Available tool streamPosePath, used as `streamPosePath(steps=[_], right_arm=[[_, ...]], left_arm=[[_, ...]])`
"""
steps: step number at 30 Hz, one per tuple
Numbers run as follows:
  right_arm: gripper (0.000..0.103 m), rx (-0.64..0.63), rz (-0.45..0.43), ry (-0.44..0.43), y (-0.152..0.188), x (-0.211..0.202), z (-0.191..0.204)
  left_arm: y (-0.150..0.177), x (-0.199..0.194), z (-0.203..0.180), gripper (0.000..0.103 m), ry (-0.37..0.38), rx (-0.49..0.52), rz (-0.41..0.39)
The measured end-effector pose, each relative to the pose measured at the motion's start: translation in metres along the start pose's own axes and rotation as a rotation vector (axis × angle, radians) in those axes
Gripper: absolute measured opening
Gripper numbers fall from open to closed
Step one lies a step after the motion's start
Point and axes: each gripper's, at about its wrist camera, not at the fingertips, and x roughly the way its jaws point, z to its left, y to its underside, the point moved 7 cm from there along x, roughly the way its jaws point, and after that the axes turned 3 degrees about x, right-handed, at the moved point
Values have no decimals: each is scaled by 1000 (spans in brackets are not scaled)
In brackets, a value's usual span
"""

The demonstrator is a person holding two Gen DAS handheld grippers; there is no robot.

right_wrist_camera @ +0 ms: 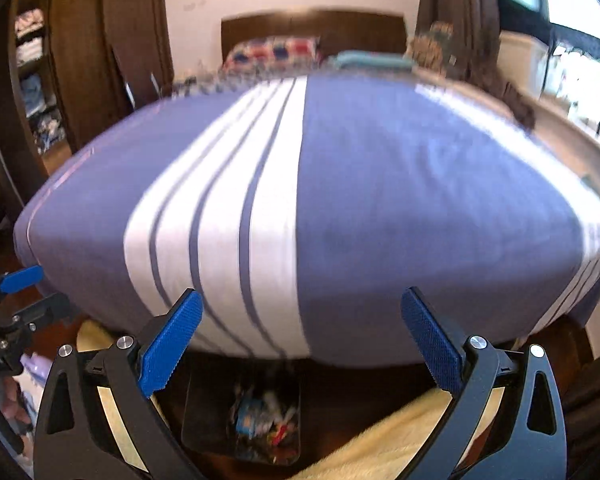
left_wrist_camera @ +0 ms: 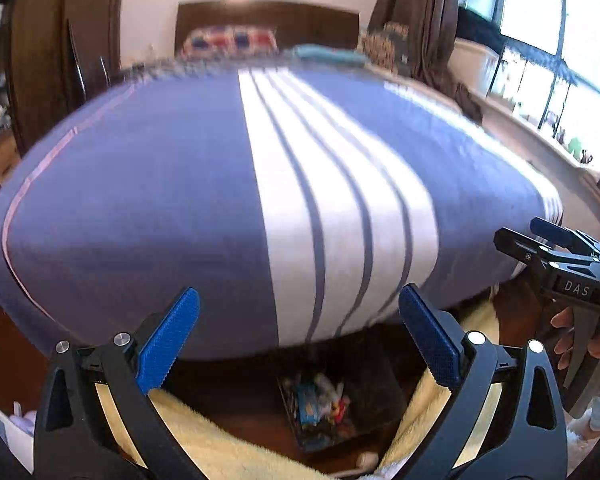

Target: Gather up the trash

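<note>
Both of my tools stand wide apart with nothing between the blue ribbed pads: the left tool (left_wrist_camera: pixel 299 334) and the right tool (right_wrist_camera: pixel 302 336) each frame only air, angled down over the foot of the bed. Taking the black rectangular trash bin (left_wrist_camera: pixel 374 380) as my landmark, it sits on the dark wooden floor just below and ahead of both tools, tucked against the foot of the bed, and coloured wrappers and scraps (left_wrist_camera: pixel 320 404) already lie inside it. A pale yellow fluffy rug (left_wrist_camera: pixel 220 440) spreads beside the bin on the near side. Beyond the bin rises the bed with its blue cover crossed by broad white stripes (left_wrist_camera: pixel 300 200), whose top looks bare of litter from here. Farther past the bin stand a patterned pillow (left_wrist_camera: pixel 230 42) and the dark wooden headboard (left_wrist_camera: pixel 268 16). As I judge it, the step now is searching for remaining trash; I should slow my hands, since both views are smeared, and sweep the floor around the bin before committing either tool.
</note>
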Motion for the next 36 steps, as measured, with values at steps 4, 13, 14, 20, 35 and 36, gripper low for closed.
streamPosePath(steps=[4, 13, 14, 20, 35, 36], right_arm=[[100, 8, -128, 39, -28, -31, -8], [100, -9, -273, 44, -65, -80, -4], [100, -10, -284, 40, -68, -84, -3], [100, -7, -370, 63, -83, -113, -1], [100, -9, -408, 81, -81, -130, 4], [100, -11, -407, 79, -81, -130, 5]], left_arm=[[-27, -29, -2, 95, -37, 19, -103], [-69, -80, -10, 95, -109, 45, -270], [-72, -85, -11, 95, -111, 40, -286], [-79, -113, -19, 95, -134, 41, -358], [-80, -128, -22, 95, -138, 40, -398], [-80, -128, -22, 95, -138, 41, -397]])
